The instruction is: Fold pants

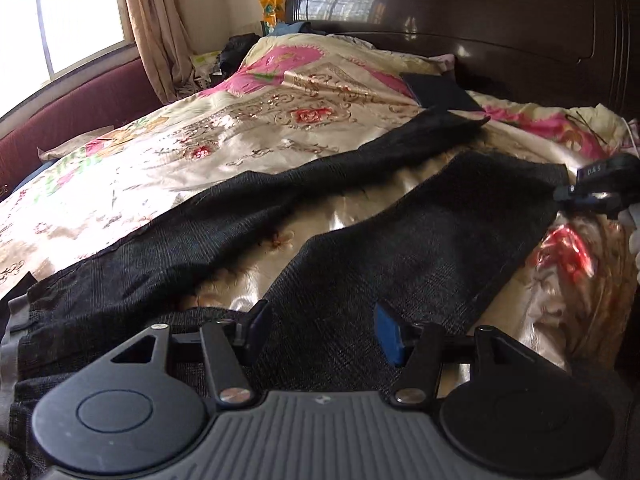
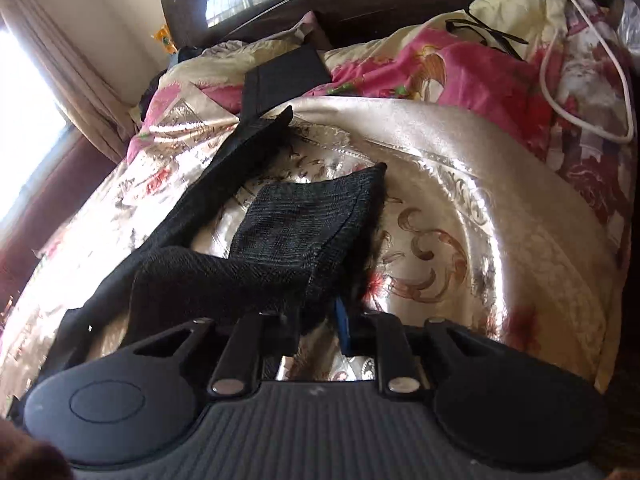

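Left wrist view: the left gripper [image 1: 322, 322] hovers at 6 o'clock over the pants [image 1: 360, 248], jaws wide, nothing between them. The pants lie on the bed [image 1: 120, 184], waist at 7 o'clock, two legs fanning apart toward 1 and 2 o'clock with a wedge of bare quilt between them. The nearer leg's cuff edge ends at 3 o'clock, where the right gripper [image 1: 576, 196] meets it. A dark folded item [image 1: 440, 90] lies just beyond the far leg's cuff, at 1 o'clock. Open quilt spreads from 9 to 11 o'clock up to the curtain [image 1: 152, 28]; the headboard [image 1: 500, 20] closes off 12 to 2.

Right wrist view: the right gripper [image 2: 316, 320] has its jaws narrow, pinching the cuff corner of the nearer leg of the pants [image 2: 304, 224], which rises off the bed [image 2: 500, 208] in a fold. The far leg runs to 11 o'clock, its end touching the folded item [image 2: 288, 72]. Bare quilt lies from 1 to 4 o'clock; a white cable [image 2: 560, 92] loops at 2 o'clock near the bed's edge.
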Available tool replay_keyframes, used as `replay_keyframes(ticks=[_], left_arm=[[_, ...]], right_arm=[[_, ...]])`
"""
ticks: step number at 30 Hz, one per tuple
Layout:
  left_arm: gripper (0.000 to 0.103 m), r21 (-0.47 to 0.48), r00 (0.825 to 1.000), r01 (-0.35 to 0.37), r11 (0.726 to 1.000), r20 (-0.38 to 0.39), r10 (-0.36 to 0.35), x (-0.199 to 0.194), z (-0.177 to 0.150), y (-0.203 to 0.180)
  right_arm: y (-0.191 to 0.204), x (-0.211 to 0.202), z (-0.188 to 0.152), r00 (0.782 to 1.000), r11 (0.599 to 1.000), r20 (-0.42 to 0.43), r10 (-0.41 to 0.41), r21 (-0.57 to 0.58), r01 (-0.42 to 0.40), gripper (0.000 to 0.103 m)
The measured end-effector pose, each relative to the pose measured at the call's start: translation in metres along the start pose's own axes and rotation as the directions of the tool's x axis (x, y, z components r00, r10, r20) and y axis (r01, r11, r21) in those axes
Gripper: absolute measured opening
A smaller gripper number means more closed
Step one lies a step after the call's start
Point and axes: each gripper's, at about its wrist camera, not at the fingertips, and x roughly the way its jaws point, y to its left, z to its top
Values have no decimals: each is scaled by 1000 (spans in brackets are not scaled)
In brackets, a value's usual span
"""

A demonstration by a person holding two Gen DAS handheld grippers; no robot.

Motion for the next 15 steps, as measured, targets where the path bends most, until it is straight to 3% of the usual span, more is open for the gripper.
replay_keyframes(ticks=[3, 8, 10, 11, 13, 15], left_arm=[[70, 1, 1000, -21, 1000, -11, 21, 0, -2, 3], [70, -1, 999, -29, 1000, -18, 29, 3, 1, 4], [70, 6, 999, -30, 1000, -11, 30, 5, 6, 1], [70, 7, 1000, -30, 1000, -3, 30, 6, 9, -1], [70, 5, 1000, -24, 1000, 18, 24, 5, 15, -2], [71, 5, 999, -26, 1000, 43, 26, 5, 20, -2]], right_arm=[[-5, 7, 13, 998, 997, 36, 49, 62, -52, 43], [-3, 34, 31, 999, 998, 50, 19, 67, -23, 44], [-5, 48, 37, 999, 997, 35, -3, 80, 0, 26], [-5, 50, 39, 999, 997, 31, -23, 80, 21, 7], [-9, 42, 46, 999, 992, 47, 9, 123, -15, 5], [-14, 15, 48, 988, 988, 147, 50, 136, -70, 4]])
